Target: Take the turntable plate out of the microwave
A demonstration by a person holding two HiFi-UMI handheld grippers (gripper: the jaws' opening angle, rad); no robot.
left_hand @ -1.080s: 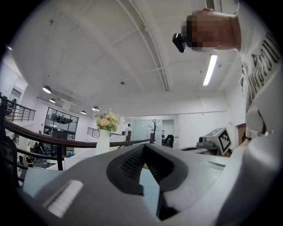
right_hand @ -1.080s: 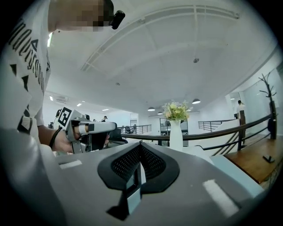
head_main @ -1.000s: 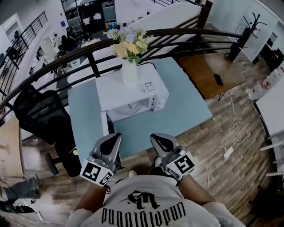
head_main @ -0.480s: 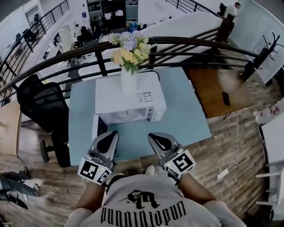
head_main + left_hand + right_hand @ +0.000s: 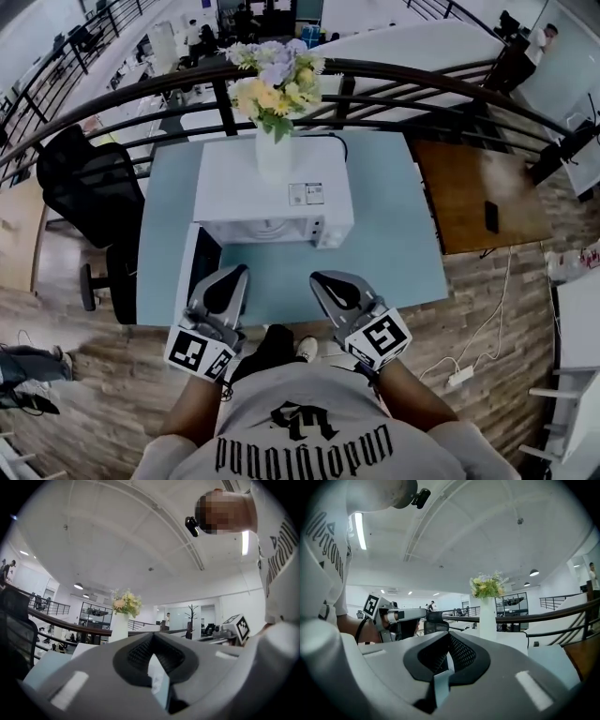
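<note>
Glass turntable plate (image 5: 272, 229) sits faintly visible inside the open white box microwave (image 5: 272, 183) by the pale blue table's (image 5: 394, 248) far edge. Left tongs (image 5: 234, 274) and right tongs (image 5: 324, 279), both pressed together and empty, hover over its near edge.

White all over the box-shaped microwave (image 5: 272, 192), dark on the inner face of its open door (image 5: 204, 267). Pale blue on the flat rectangular table top (image 5: 394, 253). White for the tall narrow vase (image 5: 274, 155); yellow, lilac and cream in the bunch of flowers (image 5: 270, 80), green in the leaves. Black on the mesh office chair (image 5: 89, 183). Brown plank pattern across the wooden floor (image 5: 497, 309). Grey with black padding on the left gripper (image 5: 236, 277) and right gripper (image 5: 321, 281), black-and-white square markers on their cubes. White with black lettering on the person's shirt (image 5: 300, 422).
</note>
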